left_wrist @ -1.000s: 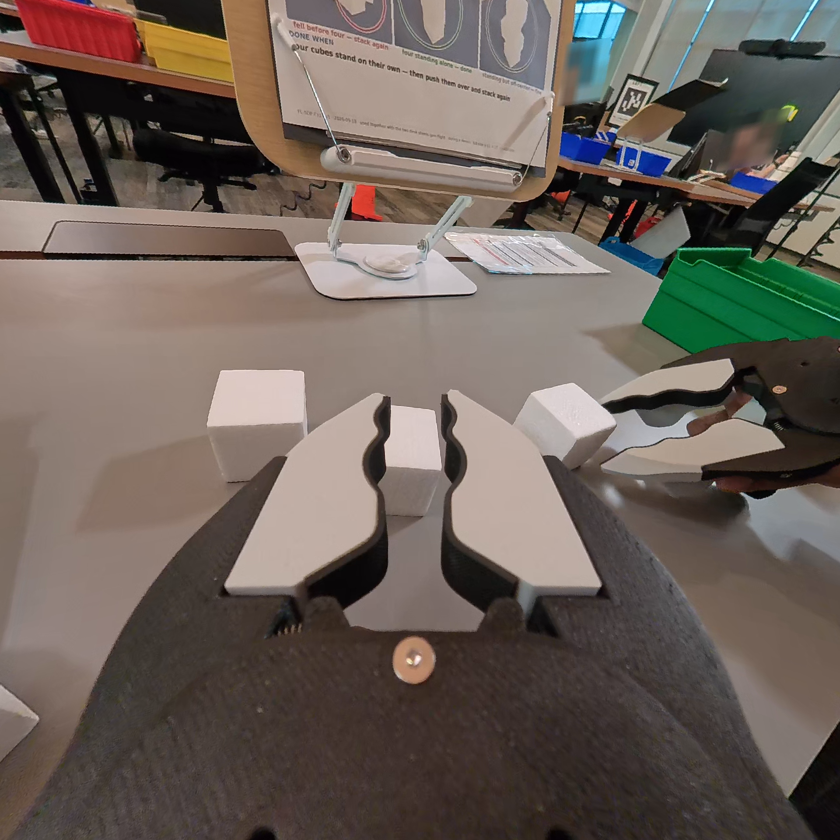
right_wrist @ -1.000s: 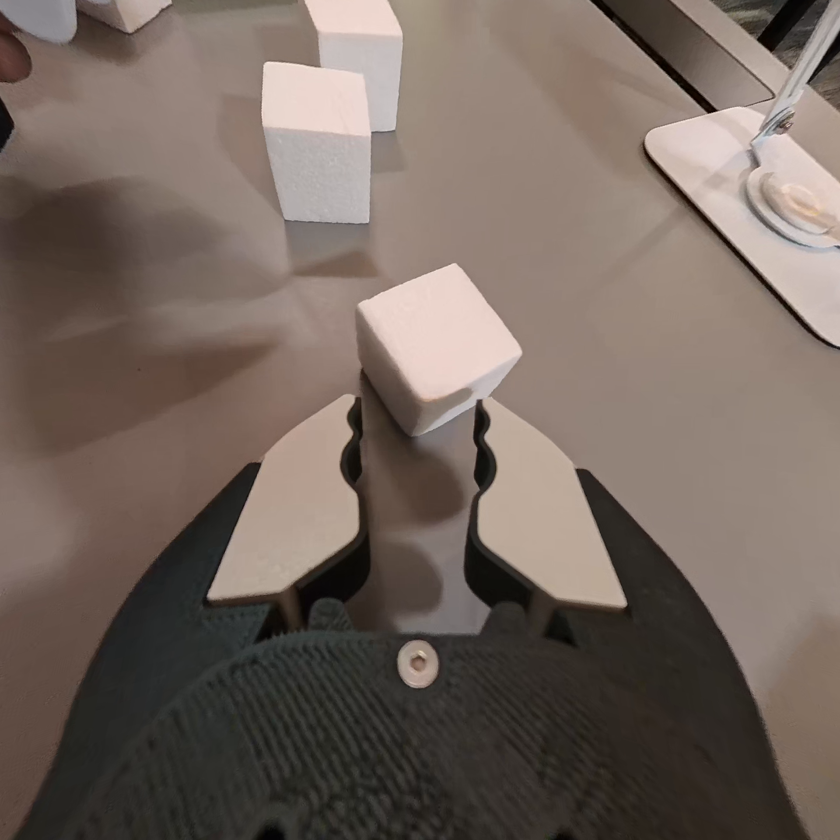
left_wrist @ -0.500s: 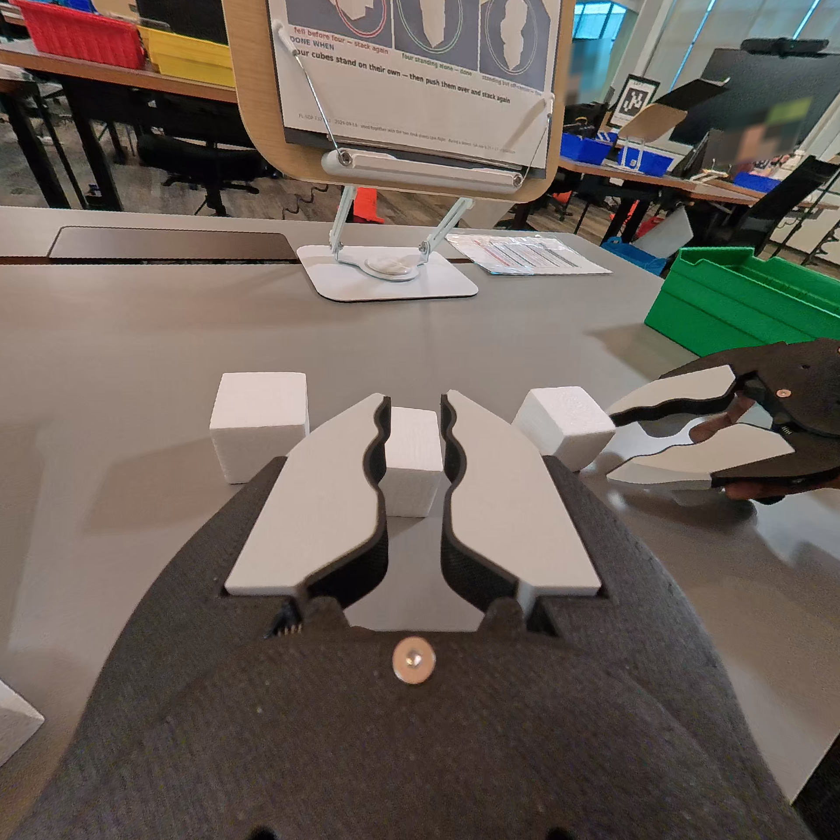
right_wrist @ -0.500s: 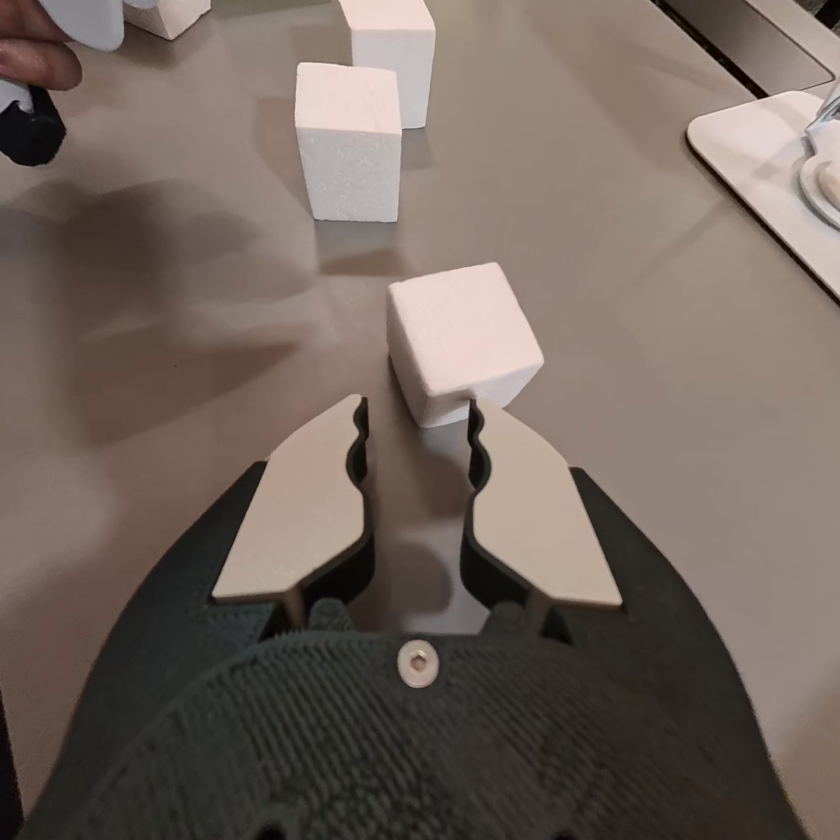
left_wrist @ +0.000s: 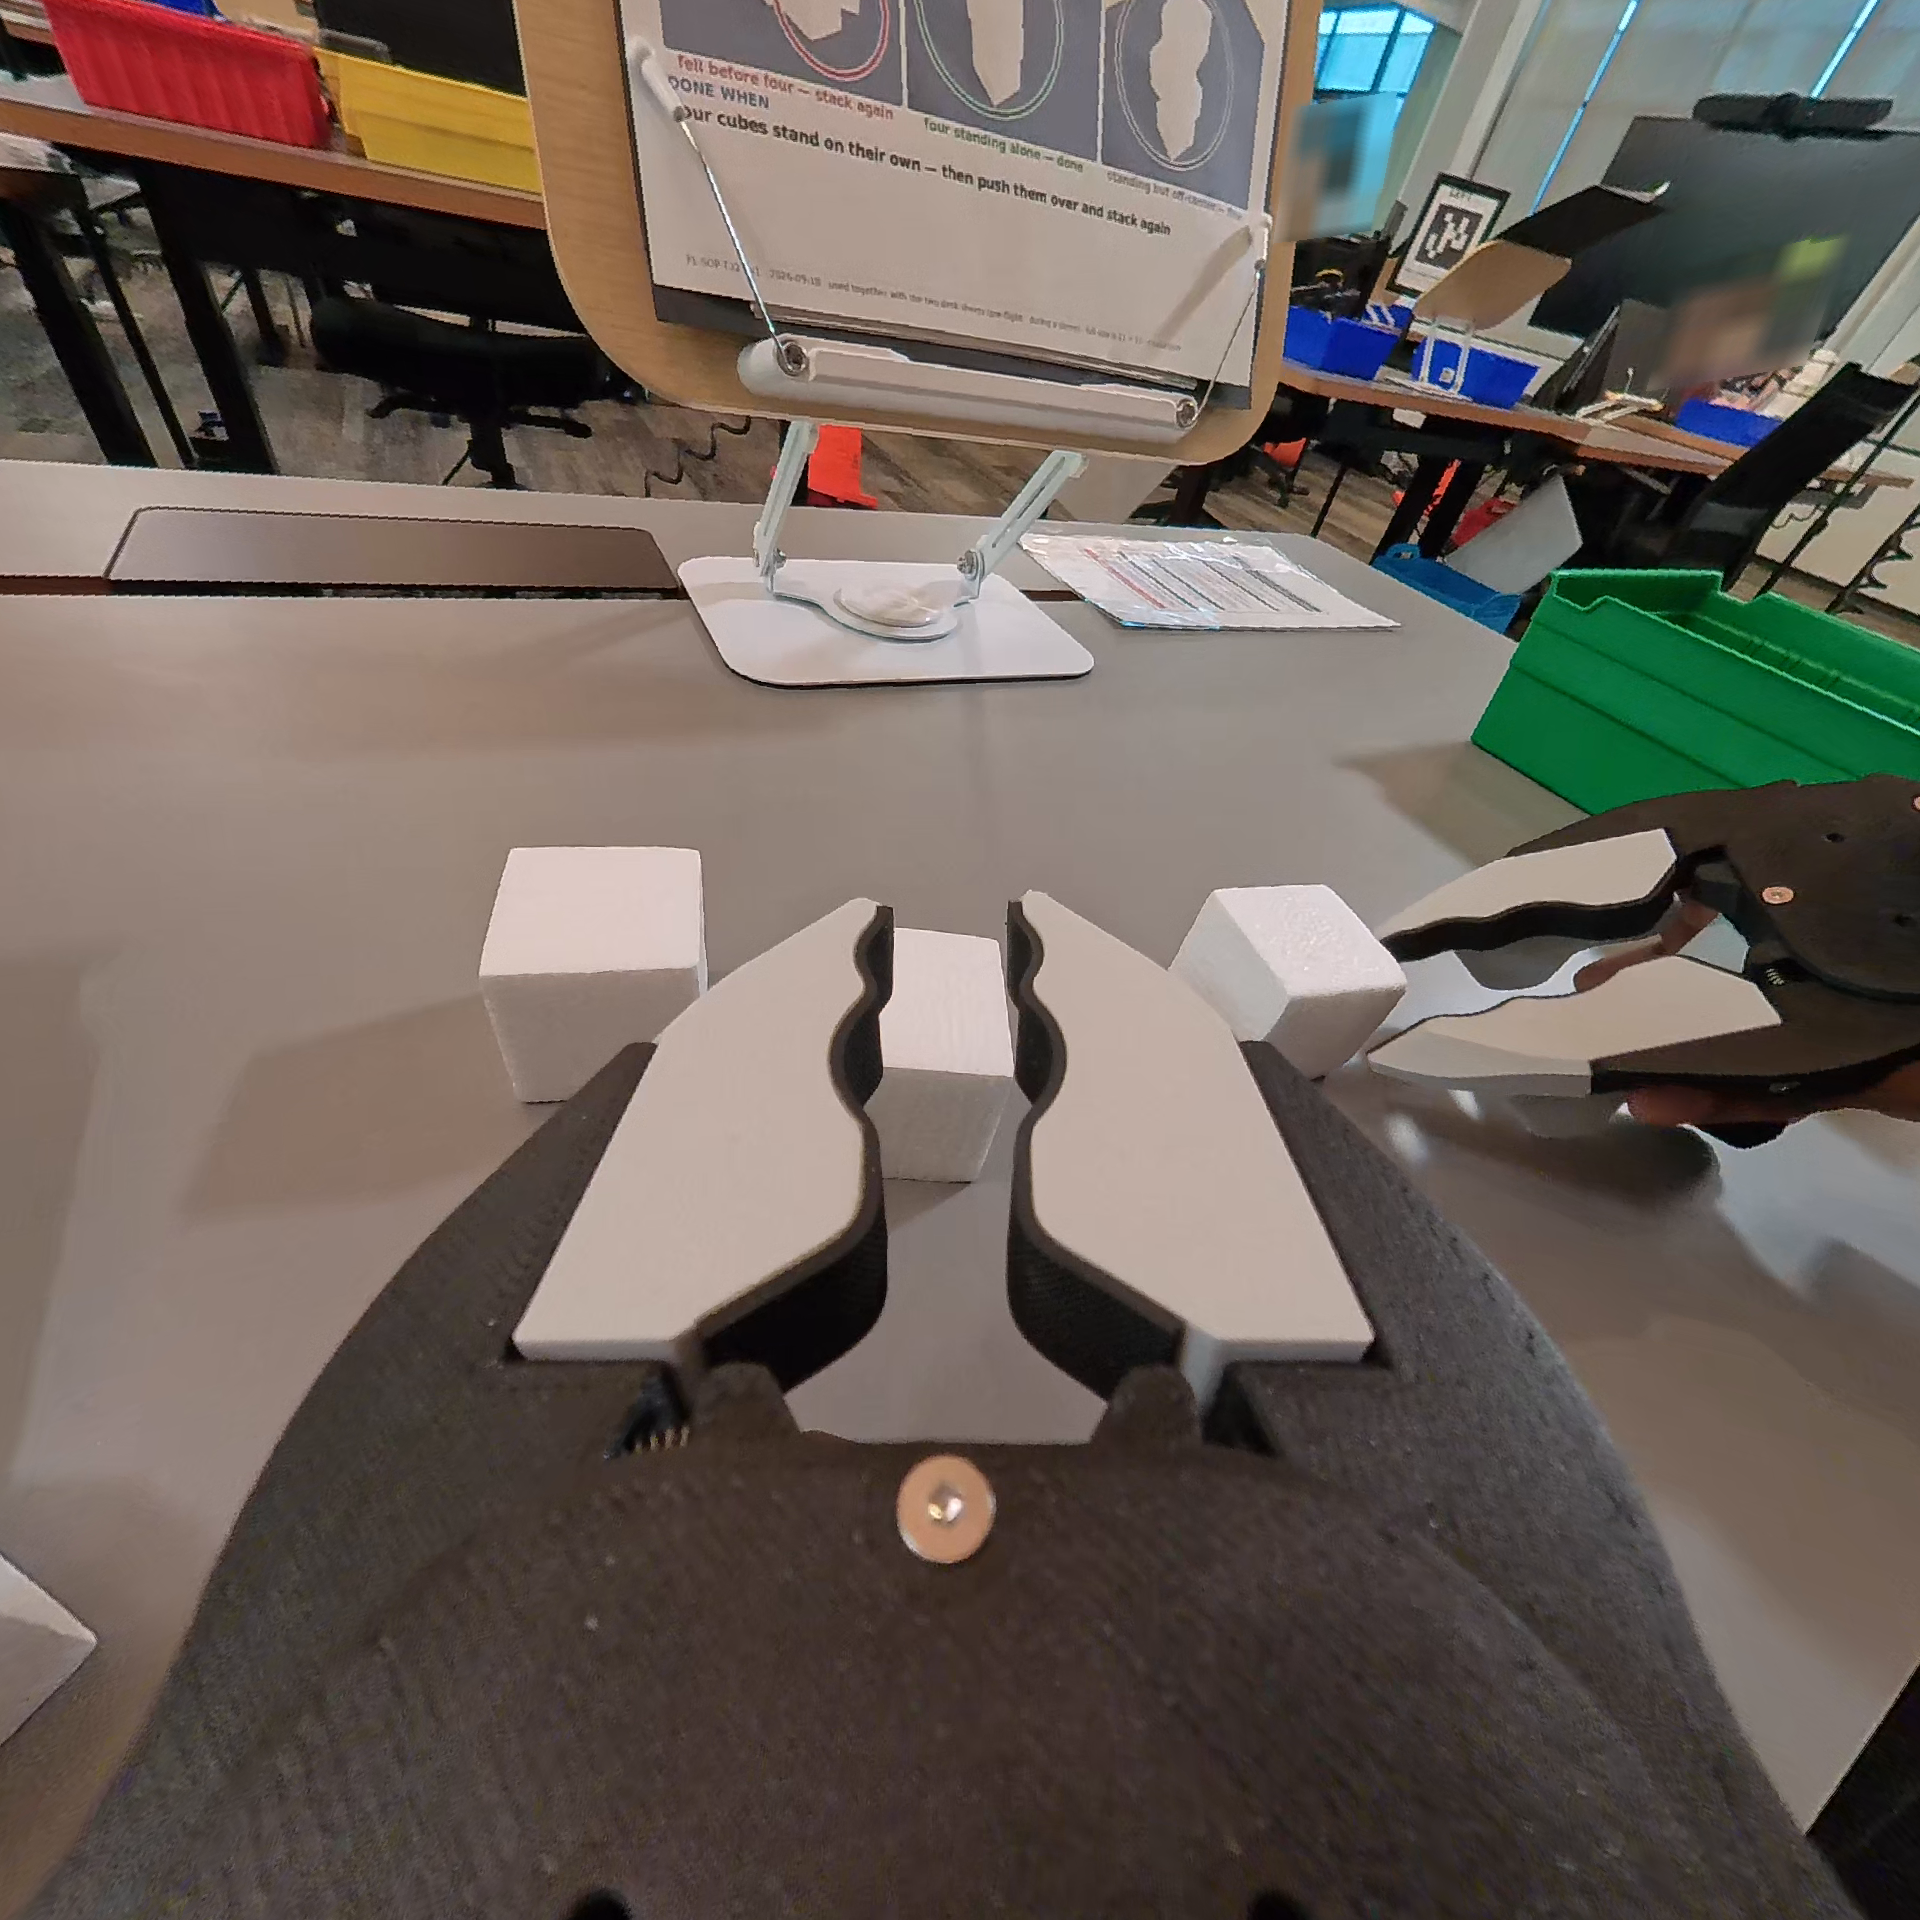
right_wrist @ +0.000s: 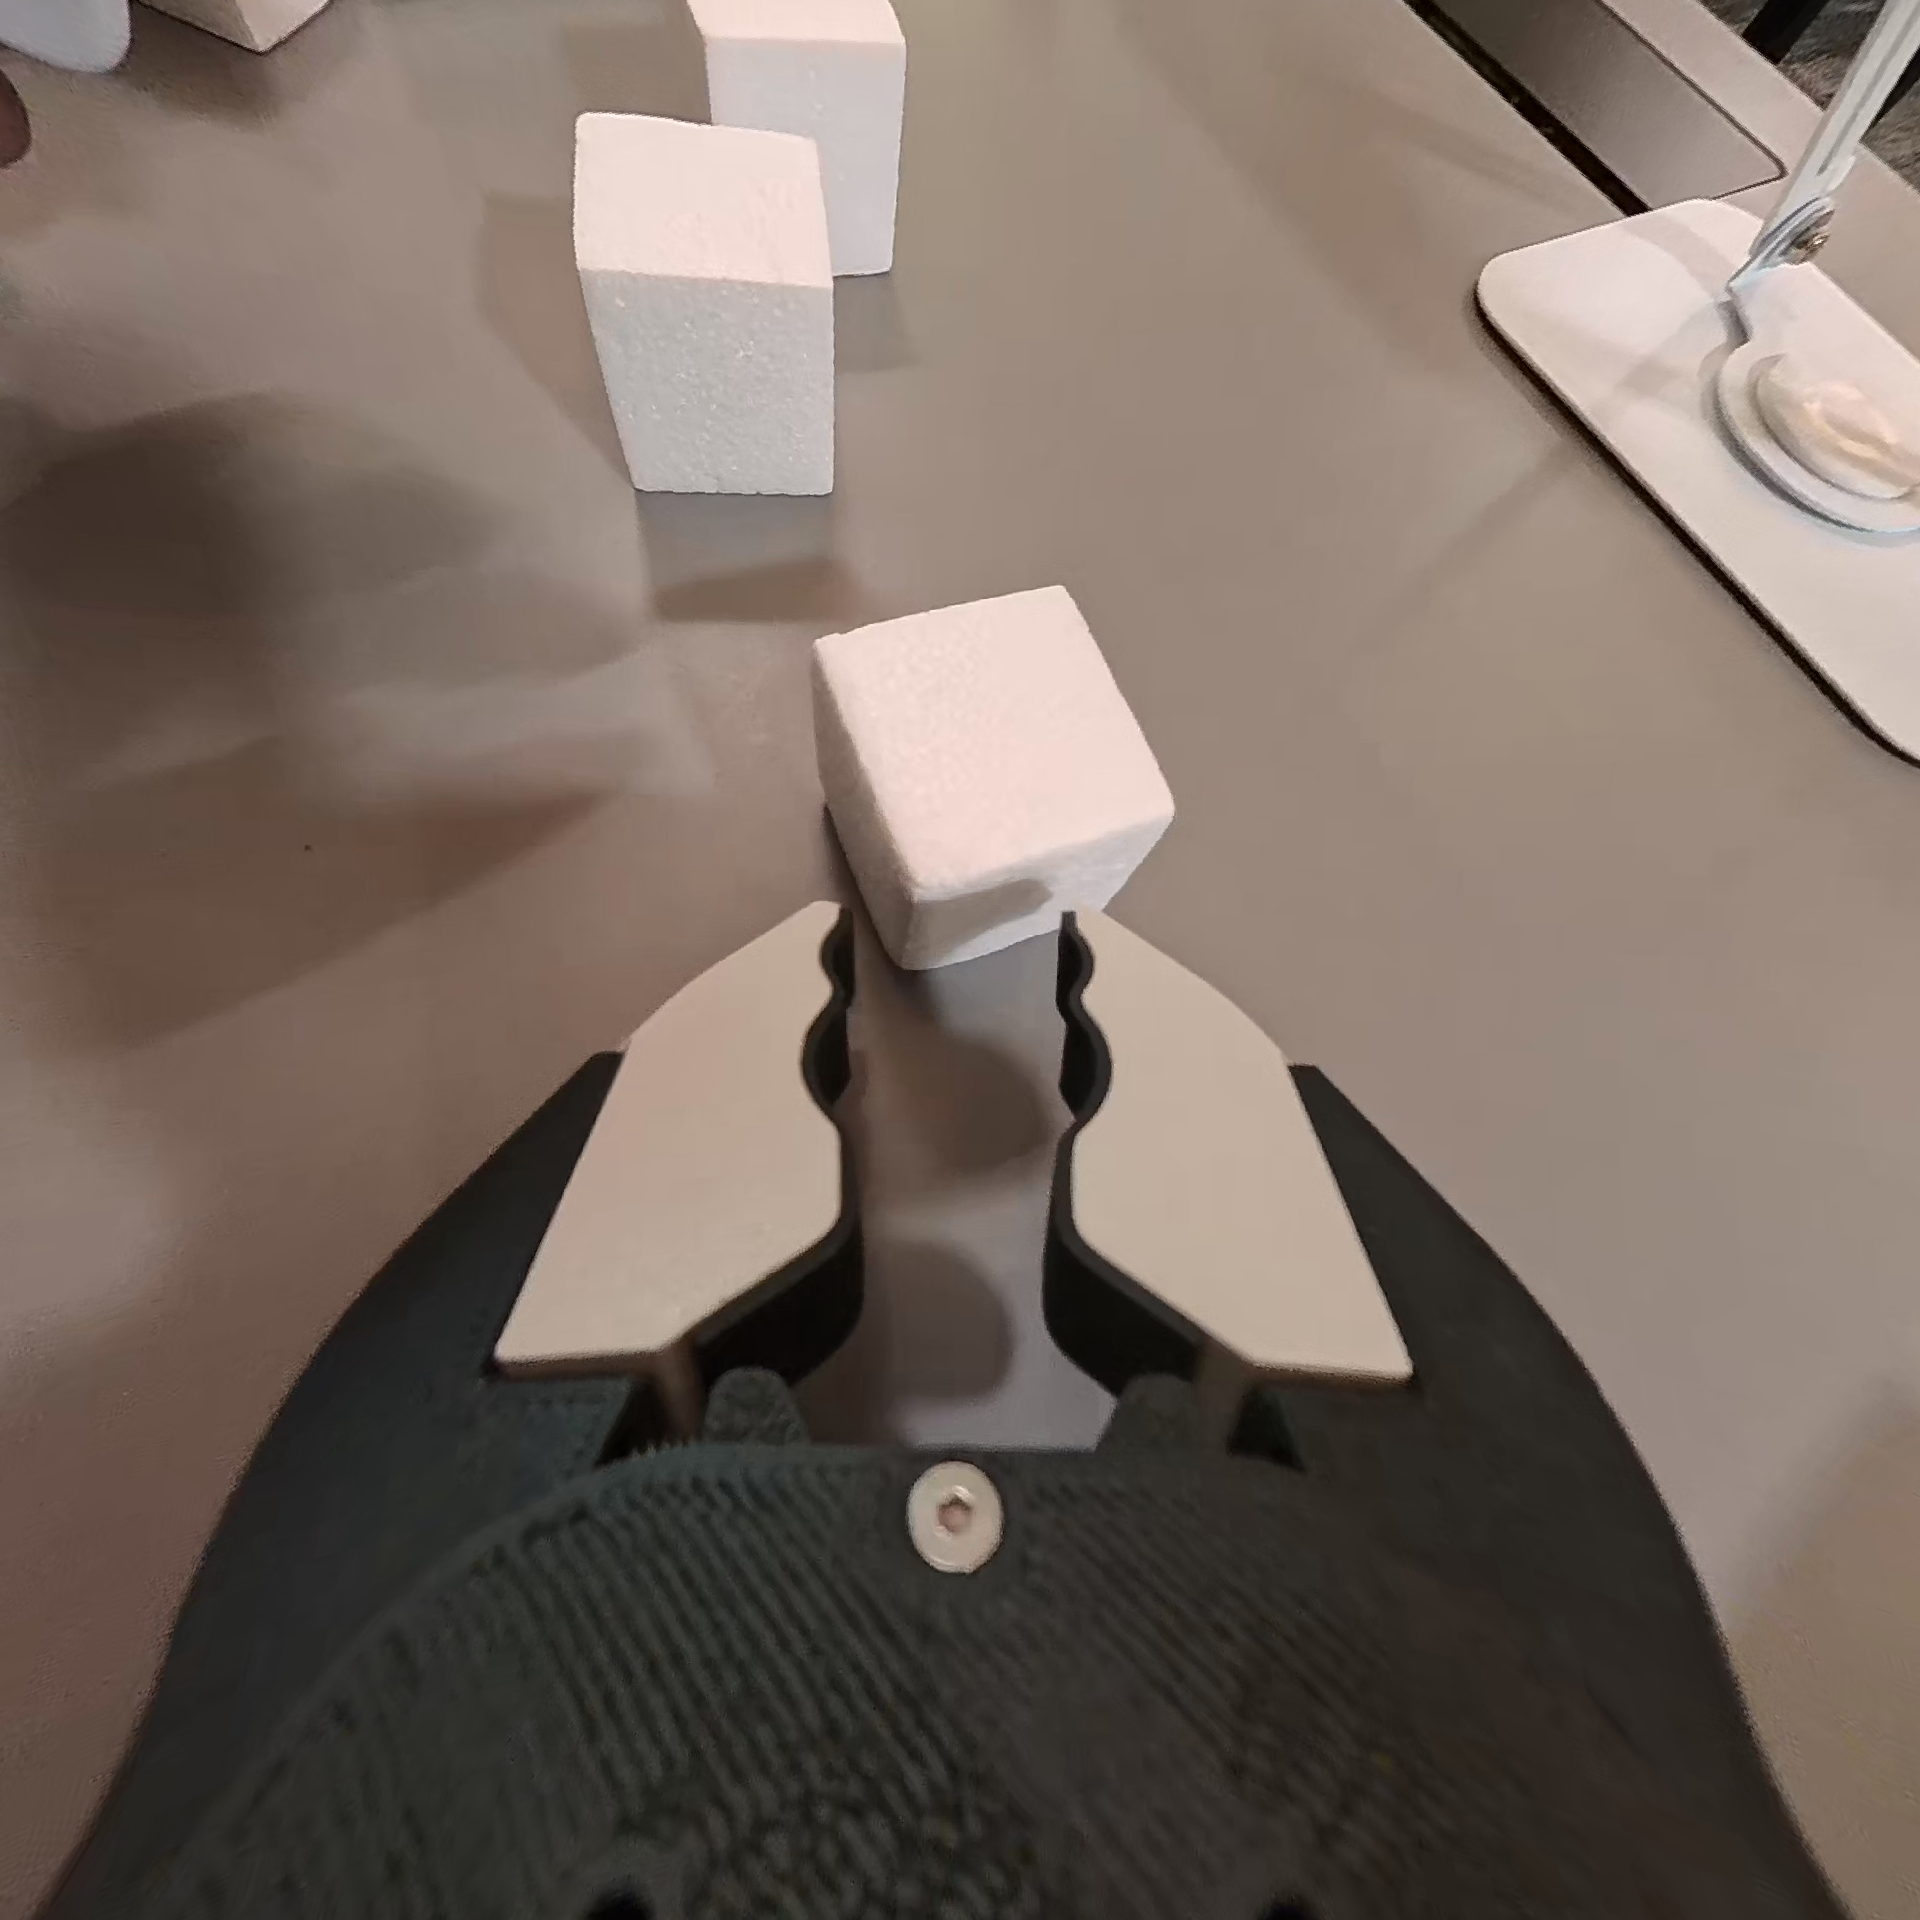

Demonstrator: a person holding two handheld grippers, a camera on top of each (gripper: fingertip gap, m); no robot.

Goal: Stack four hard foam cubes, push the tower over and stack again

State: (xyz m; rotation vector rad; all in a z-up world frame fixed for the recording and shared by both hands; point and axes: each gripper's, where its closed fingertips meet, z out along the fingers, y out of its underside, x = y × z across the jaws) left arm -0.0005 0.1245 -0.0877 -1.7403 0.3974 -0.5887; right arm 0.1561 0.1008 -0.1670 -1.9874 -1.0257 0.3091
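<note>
Three white foam cubes stand in a row on the grey table (left_wrist: 312,790). My left gripper (left_wrist: 951,909) is open by a narrow gap, holds nothing, and hovers short of the row. The middle cube (left_wrist: 945,1049) shows through the gap, with the left cube (left_wrist: 592,966) beside it. My right gripper (right_wrist: 956,914) is open and empty, its tips right at the near corner of the turned right cube (right_wrist: 987,790). In the left wrist view the right gripper (left_wrist: 1382,997) lies low beside that cube (left_wrist: 1288,966). The middle cube (right_wrist: 717,312) and the left cube (right_wrist: 800,125) stand beyond.
A document stand on a white base (left_wrist: 883,634) is at the back of the table, and the base shows again at the right (right_wrist: 1704,416). A green bin (left_wrist: 1704,686) sits at the far right and a plastic sleeve of paper (left_wrist: 1205,592) behind. Another white foam piece (left_wrist: 31,1652) lies at the near left. One gripper's finger ends stand about 20 cm off the other's. To the middle cube (left_wrist: 945,1049): left tips about 6 cm, right tips about 15 cm. Look for it in the right wrist view (right_wrist: 605,197) too.
My right gripper drew back a little, then came up to the turned cube again, with its fingers slightly closer together. My left gripper has hardly moved.
</note>
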